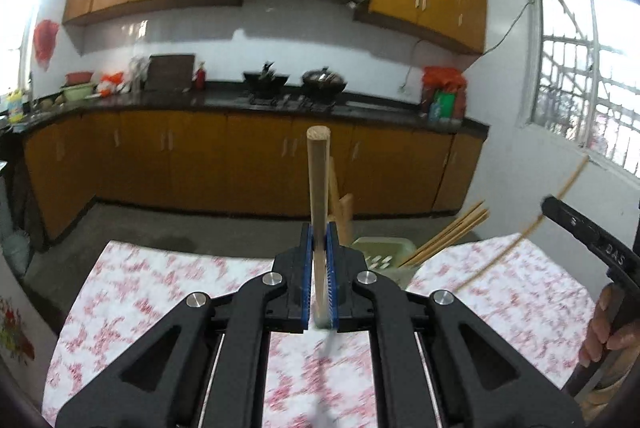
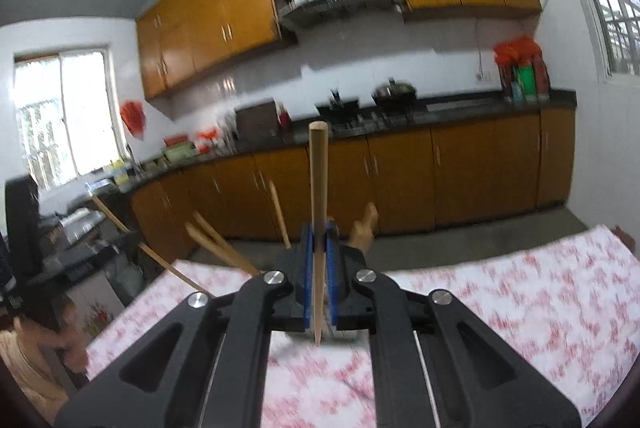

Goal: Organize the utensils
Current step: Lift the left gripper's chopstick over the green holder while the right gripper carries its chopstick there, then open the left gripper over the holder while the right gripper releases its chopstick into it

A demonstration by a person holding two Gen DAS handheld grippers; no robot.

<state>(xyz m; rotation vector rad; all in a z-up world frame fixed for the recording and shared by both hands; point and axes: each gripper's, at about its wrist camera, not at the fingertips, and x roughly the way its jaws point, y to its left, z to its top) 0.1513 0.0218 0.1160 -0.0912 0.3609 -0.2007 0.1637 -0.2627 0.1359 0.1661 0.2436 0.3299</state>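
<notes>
Chopsticks are what both grippers carry. The left gripper [image 1: 320, 268] has its blue fingers [image 1: 306, 268] pinching one wooden stick [image 1: 319, 188] near its lower part, so the thick end stands up high above the fingers and a short bit, blurred, hangs under them. The right gripper [image 2: 319, 276] holds another chopstick [image 2: 318, 196] the same way, with the thin tip poking out under its fingers [image 2: 306, 276]. Held upright like this, each stick could likely go straight down into a cup.

Just past the left fingers, a bit to their right, sits a green holder [image 1: 380, 252] with more chopsticks [image 1: 452, 232] leaning out of it. It stands on the surface [image 1: 160, 288] with the pink flower cloth. I think both sticks are meant for that holder, and they are not in it yet.
</notes>
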